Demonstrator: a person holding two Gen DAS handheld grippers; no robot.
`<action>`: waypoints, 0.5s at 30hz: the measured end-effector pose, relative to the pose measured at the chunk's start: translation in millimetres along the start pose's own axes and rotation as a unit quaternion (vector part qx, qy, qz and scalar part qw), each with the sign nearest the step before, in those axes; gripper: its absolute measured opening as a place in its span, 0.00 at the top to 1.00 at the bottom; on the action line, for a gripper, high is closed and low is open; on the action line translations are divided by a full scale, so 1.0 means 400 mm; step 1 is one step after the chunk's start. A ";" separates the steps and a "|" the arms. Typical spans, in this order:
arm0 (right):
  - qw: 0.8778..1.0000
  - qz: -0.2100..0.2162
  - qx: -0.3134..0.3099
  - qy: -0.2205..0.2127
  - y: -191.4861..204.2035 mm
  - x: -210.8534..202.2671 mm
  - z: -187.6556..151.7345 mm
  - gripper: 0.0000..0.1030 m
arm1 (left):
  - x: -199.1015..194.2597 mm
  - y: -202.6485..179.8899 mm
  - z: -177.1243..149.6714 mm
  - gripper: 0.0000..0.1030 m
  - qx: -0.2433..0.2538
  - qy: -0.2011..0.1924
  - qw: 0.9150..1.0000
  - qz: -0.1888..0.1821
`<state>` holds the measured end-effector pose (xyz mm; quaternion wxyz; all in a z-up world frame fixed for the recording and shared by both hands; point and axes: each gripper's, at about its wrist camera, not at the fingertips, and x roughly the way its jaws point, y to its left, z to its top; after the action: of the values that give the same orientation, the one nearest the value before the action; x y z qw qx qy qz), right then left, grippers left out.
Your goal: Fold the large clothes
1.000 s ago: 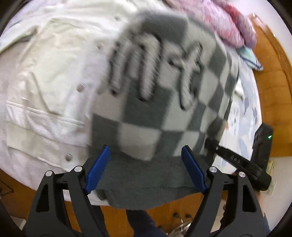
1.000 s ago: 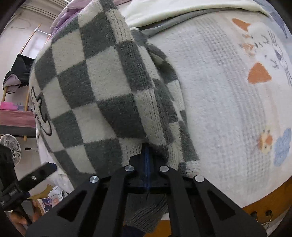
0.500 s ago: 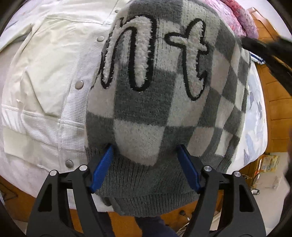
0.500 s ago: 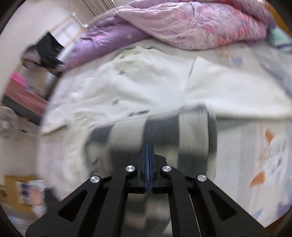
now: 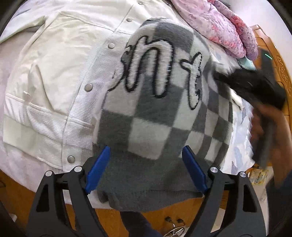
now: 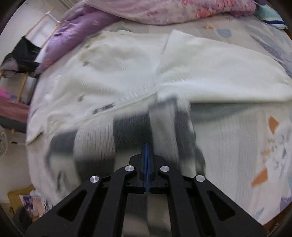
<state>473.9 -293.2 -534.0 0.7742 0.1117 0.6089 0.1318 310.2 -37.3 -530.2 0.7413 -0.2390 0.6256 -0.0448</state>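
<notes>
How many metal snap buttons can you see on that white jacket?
5 on the white jacket: one at the collar, then four down its front edge. The checkered sweater may hide more.

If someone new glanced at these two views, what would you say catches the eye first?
The grey-and-white checkered sweater with big fuzzy letters dominates the left wrist view, lying on the bed between the open left gripper fingers. Beside it, left, lies a cream snap-button jacket. In the right wrist view, the right gripper is shut, with blurred sweater fabric ahead, and a pink floral quilt lies beyond.
</notes>
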 end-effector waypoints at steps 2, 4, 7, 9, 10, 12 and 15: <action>1.000 0.024 -0.005 0.008 0.004 -0.049 -0.098 0.94 | -0.006 0.005 0.004 0.21 -0.001 -0.005 1.000 0.006; 0.998 0.041 -0.009 0.040 0.003 -0.049 -0.205 0.94 | -0.012 -0.002 0.011 0.21 -0.003 -0.011 1.000 0.008; 0.993 0.042 -0.011 0.106 -0.027 -0.007 -0.372 0.97 | -0.021 -0.003 0.018 0.21 -0.006 -0.012 1.000 0.014; 0.992 0.032 -0.003 0.125 -0.070 0.010 -0.462 1.00 | -0.034 -0.008 0.023 0.21 -0.004 -0.015 1.000 0.021; 0.992 0.036 0.006 0.123 -0.090 0.008 -0.487 1.00 | -0.035 -0.014 0.029 0.21 -0.002 -0.016 1.000 0.022; 0.991 0.034 0.025 0.127 -0.139 -0.002 -0.533 1.00 | -0.043 -0.027 0.037 0.21 0.002 -0.023 0.999 0.030; 0.988 -0.012 0.031 0.148 -0.184 -0.003 -0.580 0.97 | -0.057 -0.059 0.056 0.21 0.010 -0.032 0.999 0.028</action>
<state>252.9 -359.8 -611.7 0.6728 0.1081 0.7222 0.1188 332.1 -43.1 -497.5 0.7639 -0.2153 0.6080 -0.0221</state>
